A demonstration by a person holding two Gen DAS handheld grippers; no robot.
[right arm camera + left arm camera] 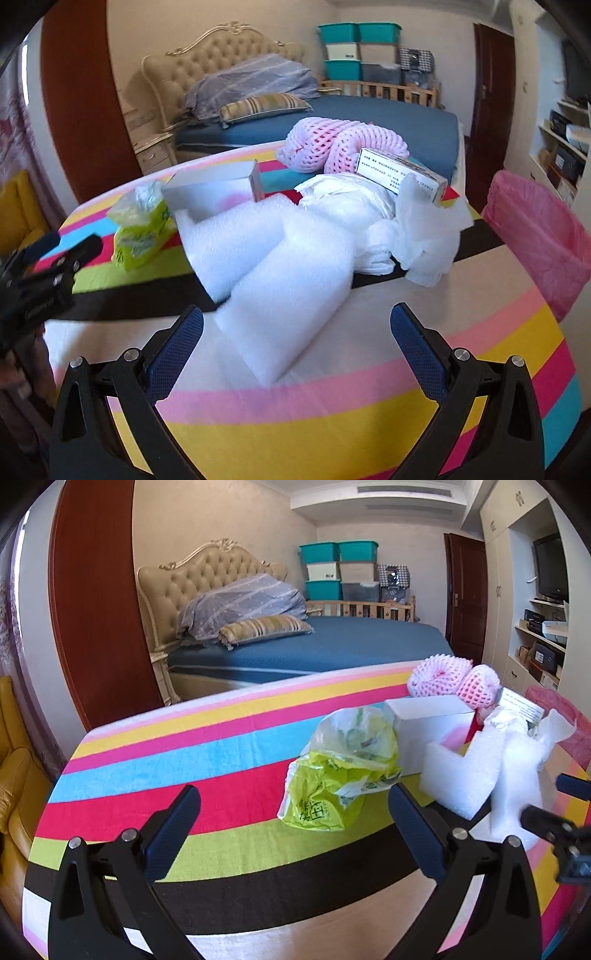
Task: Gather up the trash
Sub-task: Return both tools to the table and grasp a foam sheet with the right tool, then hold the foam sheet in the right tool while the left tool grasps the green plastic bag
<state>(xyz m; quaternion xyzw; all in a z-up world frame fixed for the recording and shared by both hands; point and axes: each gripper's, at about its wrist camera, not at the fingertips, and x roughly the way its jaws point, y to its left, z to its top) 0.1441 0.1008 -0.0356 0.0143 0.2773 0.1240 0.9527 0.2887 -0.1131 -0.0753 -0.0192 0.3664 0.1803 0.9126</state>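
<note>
A pile of trash lies on a striped tablecloth (207,738). In the left wrist view a crumpled yellow-green plastic bag (340,771) sits just ahead and right of my open left gripper (295,812). Beside it are a white box (428,720), white foam pieces (465,771) and pink foam netting (454,679). In the right wrist view my open right gripper (295,332) hovers over a white foam sheet (280,288). Behind that lie crumpled white paper (369,218), a printed carton (399,173), the pink netting (332,147), the white box (218,188) and the yellow-green bag (140,229).
A bin lined with a pink bag (539,236) stands off the table's right edge. A bed (314,642) with pillows lies behind the table. Stacked storage boxes (340,568), a brown door (465,594) and shelves (539,635) line the far walls. A yellow seat (14,760) is at left.
</note>
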